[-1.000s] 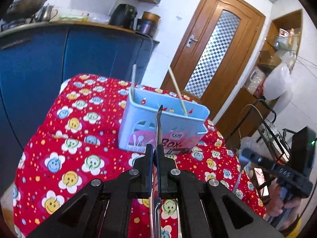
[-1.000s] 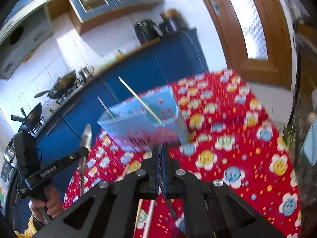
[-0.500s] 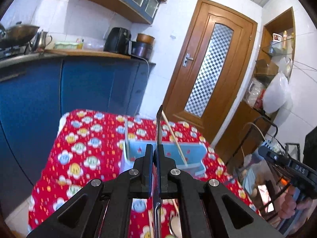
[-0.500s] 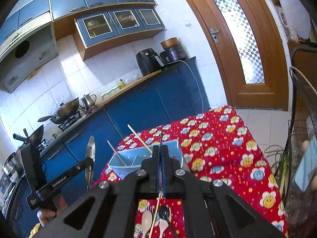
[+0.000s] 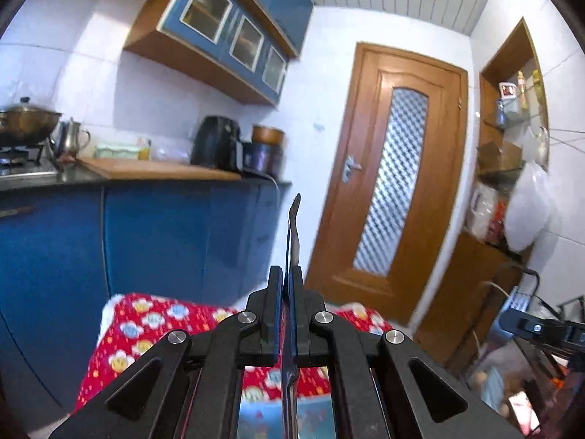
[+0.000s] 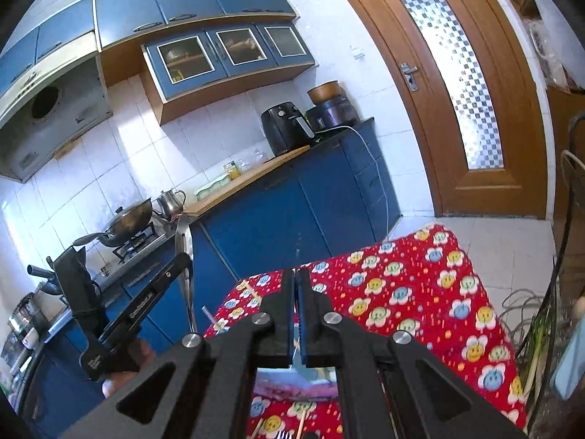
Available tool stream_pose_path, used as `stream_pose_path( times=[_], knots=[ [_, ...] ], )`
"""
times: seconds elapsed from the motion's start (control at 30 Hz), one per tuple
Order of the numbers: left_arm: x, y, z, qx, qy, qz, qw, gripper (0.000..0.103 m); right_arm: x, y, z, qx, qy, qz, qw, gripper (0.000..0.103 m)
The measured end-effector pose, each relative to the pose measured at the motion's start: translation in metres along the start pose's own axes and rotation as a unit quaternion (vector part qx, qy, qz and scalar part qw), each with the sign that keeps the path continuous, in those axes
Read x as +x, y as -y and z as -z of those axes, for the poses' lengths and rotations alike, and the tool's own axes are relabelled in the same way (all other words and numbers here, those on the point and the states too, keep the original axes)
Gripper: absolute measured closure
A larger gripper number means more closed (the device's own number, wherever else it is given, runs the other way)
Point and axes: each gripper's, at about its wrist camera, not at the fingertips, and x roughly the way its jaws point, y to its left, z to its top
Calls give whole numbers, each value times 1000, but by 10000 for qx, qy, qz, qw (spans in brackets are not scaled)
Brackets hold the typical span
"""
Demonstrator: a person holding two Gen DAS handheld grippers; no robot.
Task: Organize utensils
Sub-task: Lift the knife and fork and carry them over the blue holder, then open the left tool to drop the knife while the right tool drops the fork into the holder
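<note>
**Metal utensil and thin rod being held above the worktop**

A flat grey metal utensil is being gripped upright by the clenched left gripper over the red smiley-patterned worktop. A thin rod is being pinched by the closed right gripper above the light blue plastic box.

Left gripper raised, jaws clamped on a metal utensil handle. Right gripper level, jaws pinching a thin utensil.
</note>
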Motion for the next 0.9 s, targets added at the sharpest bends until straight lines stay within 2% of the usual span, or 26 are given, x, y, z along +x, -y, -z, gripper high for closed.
stream_pose_path(
  times=[0.13,0.23,0.33,0.5,0.67,0.8,0.9],
  knots=[
    [10,-1,3,126,297,-257,9992,100,12,-3,-9,-88,45,-104,9999,100],
    [17,0,15,263,432,-580,9970,100,26,-9,-9,-350,53,-75,9993,100],
    [26,-3,25,294,393,-873,9950,100,41,-14,-1,-615,-49,-4,9981,100],
    [31,-8,41,348,347,-1097,9927,100,65,-17,12,-1003,-188,277,9944,100],
    [34,-14,52,356,216,-1145,9926,99,82,-9,21,-900,-404,251,9948,100],
    [36,-17,59,320,247,-1338,9902,99,89,1,25,-658,-648,103,9957,100],
    [33,-14,61,375,248,-1311,9904,99,89,8,28,-508,-702,98,9962,99]
  ],
)
